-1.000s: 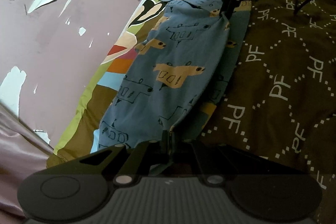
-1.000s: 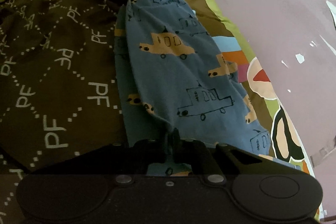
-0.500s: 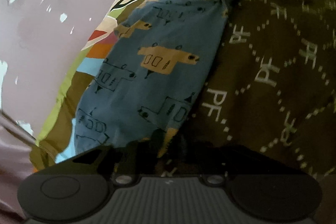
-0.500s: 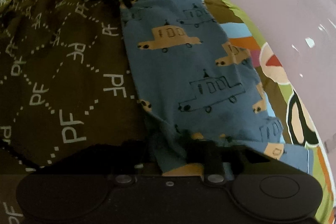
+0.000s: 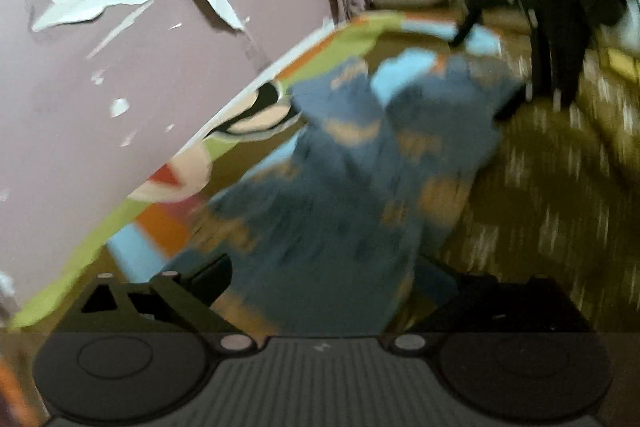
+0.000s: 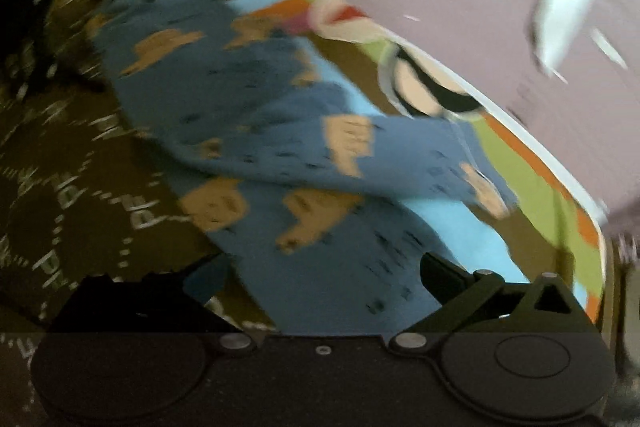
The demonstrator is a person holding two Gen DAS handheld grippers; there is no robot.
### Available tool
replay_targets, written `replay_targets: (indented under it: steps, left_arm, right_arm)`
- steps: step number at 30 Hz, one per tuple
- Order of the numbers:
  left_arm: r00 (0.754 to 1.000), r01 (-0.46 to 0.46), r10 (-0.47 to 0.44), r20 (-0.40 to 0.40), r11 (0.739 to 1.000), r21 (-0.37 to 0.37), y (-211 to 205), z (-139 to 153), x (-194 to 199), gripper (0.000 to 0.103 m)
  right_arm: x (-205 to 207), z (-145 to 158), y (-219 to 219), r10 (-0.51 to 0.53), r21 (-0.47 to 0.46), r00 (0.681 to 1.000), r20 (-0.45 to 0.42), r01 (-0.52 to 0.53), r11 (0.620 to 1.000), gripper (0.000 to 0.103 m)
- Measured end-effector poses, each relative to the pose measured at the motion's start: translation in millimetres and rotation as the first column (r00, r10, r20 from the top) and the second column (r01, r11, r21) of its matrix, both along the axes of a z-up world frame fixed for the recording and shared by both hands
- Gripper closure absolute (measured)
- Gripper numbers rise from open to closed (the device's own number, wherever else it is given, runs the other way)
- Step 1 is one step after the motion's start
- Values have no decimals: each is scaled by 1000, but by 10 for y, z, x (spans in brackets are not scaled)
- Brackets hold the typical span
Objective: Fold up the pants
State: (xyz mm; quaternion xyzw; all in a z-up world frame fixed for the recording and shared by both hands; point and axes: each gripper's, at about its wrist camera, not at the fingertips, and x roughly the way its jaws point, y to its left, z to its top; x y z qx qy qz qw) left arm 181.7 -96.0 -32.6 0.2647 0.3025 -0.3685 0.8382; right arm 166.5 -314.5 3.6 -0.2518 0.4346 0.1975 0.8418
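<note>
Blue pants with tan car print.

We're seeing dim, warm light and heavy motion blur in both views; the pants smear, and fisheye bending curves the wall.

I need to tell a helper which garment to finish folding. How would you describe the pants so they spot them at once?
Find the bed along the peeling mauve wall, covered by a brown bedspread with white lettering. The pants lie where that brown meets the bright cartoon-print border. They are the only loose garment: blue, printed with tan vehicles.
</note>
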Motion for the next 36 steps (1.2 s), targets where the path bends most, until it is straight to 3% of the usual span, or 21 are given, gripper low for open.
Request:
replay_targets:
  steps: [4,7,12,16,22,24,27,29,36]
  left_arm:
    - [994,-53,37,-106,987,-150,-406,-26,292,3]
    - [982,-106,70,-177,972,-208,-559,-111,442,6]
    - [956,-149,74,-284,957,-250,-555,-280,529,17]
    - [928,-172,67,-366,950,-260,-506,-405,609,23]
    - [862,-250,88,-499,931,-267,-424,-526,723,45]
    - [844,-270,92,-528,924,-270,-401,-543,769,60]
    - [814,-321,124,-567,910,-262,-378,-582,850,74]
    - [803,-342,142,-579,905,-253,-373,-605,885,76]
    - [799,-360,182,-573,908,-214,-491,-614,899,75]
  right_arm:
    - [200,-53,-373,-179,75,984,11,177,981,1]
    - [353,-99,-623,-279,140,960,-36,281,949,1]
    - [521,-63,-778,-288,207,957,-31,288,935,1]
    - [672,-55,-740,-257,309,964,-67,265,913,2]
    - [983,-91,-427,-216,399,968,-128,250,882,12]
    - [1097,-122,-324,-219,410,964,-148,261,874,18]
    - [1375,-192,-182,-266,392,947,-179,317,864,32]
    - [1555,-246,-138,-302,380,933,-194,356,854,40]
    - [2081,-413,-97,-429,320,876,-219,480,817,49]
